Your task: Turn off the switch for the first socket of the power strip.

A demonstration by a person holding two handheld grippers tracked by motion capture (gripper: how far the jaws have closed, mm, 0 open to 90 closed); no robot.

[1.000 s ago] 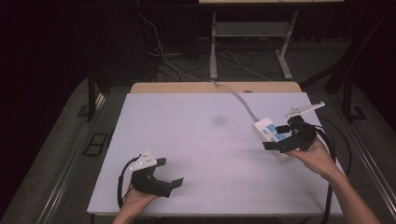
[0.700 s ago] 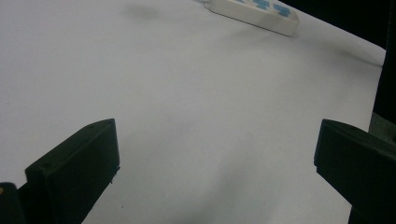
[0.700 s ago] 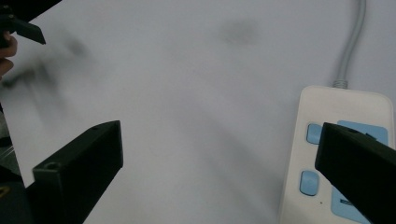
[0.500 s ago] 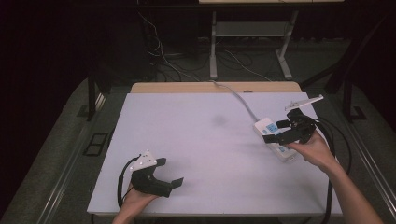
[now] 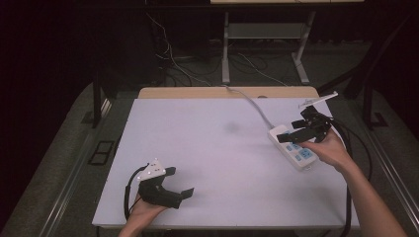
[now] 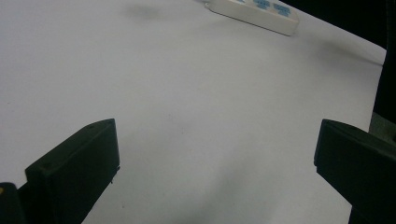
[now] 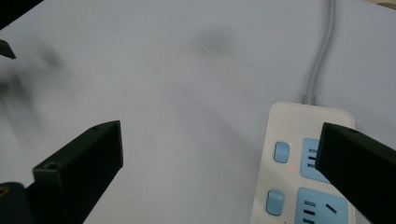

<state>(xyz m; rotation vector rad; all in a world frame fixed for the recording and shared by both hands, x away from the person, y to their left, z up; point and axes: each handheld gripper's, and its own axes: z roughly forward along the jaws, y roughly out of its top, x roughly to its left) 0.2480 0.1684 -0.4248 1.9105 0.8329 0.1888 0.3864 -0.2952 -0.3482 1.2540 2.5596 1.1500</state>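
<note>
Power strip (image 5: 292,145) lies flat under my right gripper (image 5: 302,132), whose jaws stand wide apart above its cord end. I see its long axis running diagonally on the desk (image 5: 212,148), cord (image 5: 252,101) leaving toward the far edge. My left gripper (image 5: 170,190) sits near the front-left corner, jaws spread and holding nothing.

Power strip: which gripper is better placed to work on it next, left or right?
Right. The right gripper hangs open directly over the power strip, one jaw above its sockets in the right gripper view. The left gripper sits open at the table's near-left corner, far from the strip.
</note>
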